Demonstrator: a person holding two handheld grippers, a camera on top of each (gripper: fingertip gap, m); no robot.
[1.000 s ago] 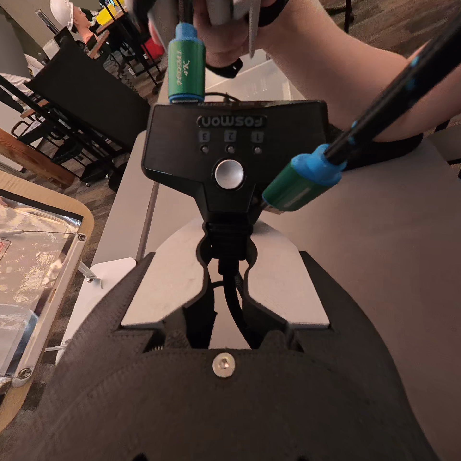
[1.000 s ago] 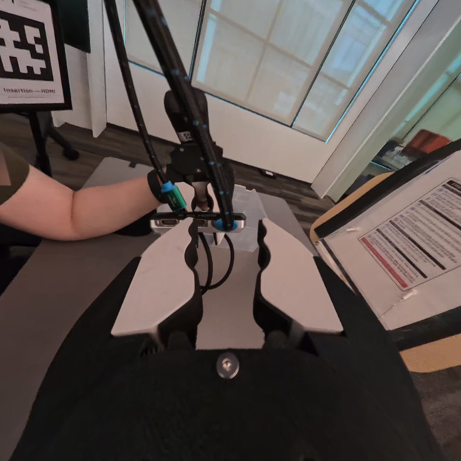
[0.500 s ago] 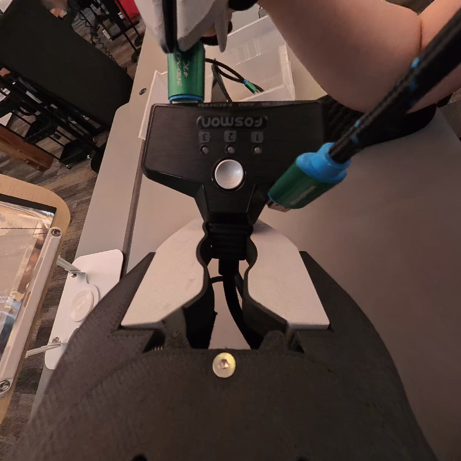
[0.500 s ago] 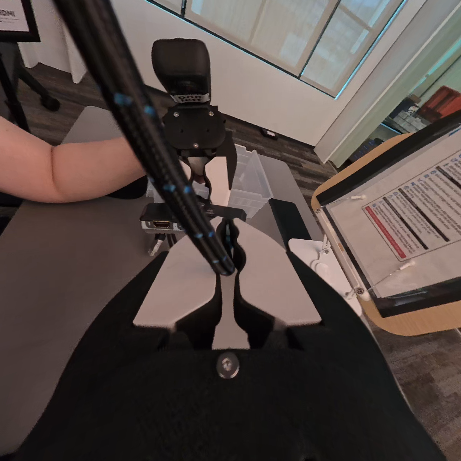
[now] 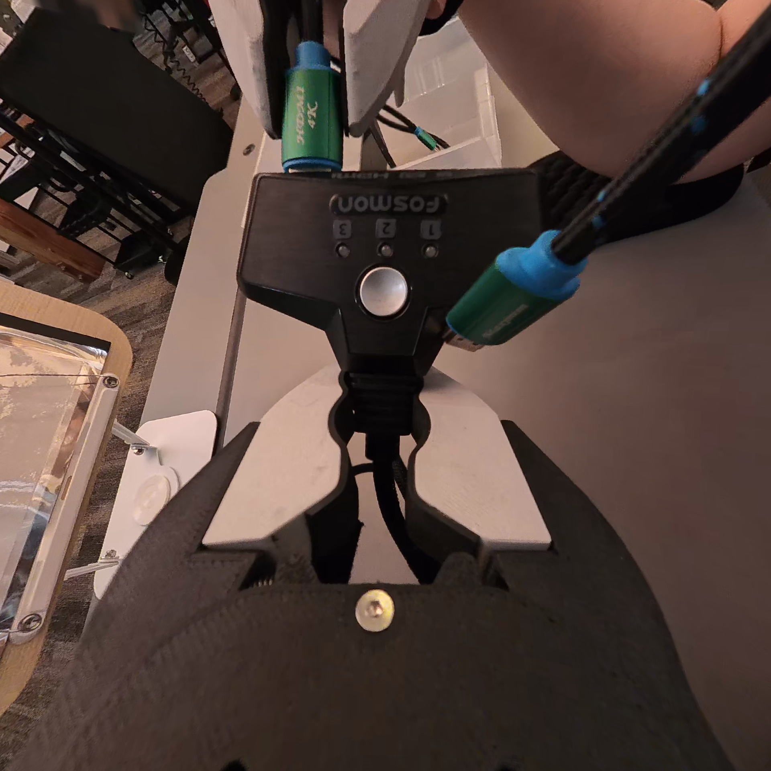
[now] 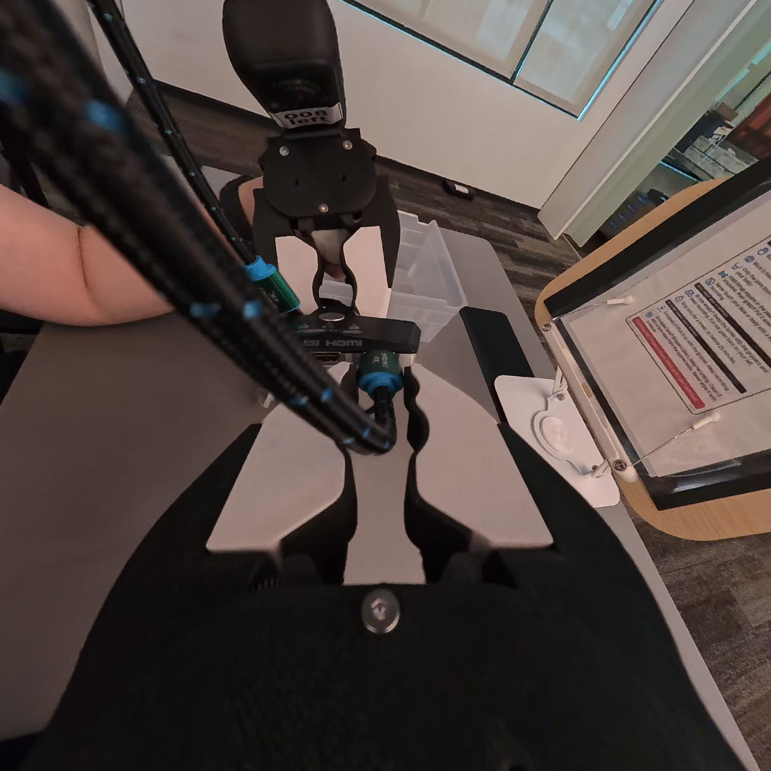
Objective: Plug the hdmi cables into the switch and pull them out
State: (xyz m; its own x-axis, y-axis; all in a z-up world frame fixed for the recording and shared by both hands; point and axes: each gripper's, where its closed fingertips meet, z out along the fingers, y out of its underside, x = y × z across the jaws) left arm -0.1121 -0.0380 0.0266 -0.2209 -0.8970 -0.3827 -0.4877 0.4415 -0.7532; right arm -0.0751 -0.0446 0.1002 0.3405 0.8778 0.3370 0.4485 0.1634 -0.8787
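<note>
This was an office-like lab or testing room. A grey table [image 6: 108, 417] served as the work surface, with a clear plastic bin [image 6: 425, 292] at 12 o'clock. At 3 o'clock a framed instruction sheet [image 6: 684, 367] stood on a rounded wooden table [image 6: 584, 525]. Patterned carpet [image 6: 521, 233] ran to a white wall with glass panels [image 6: 542, 46] at 1 o'clock. Black frames and chairs [image 5: 83, 137] crowded the room at 10 o'clock in the left wrist view.

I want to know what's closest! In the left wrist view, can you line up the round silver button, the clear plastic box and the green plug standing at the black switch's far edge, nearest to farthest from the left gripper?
1. Round silver button: on the black switch, just ahead of the left gripper.
2. Green plug: far edge, left side.
3. Clear plastic box: beyond the switch, right.
</note>
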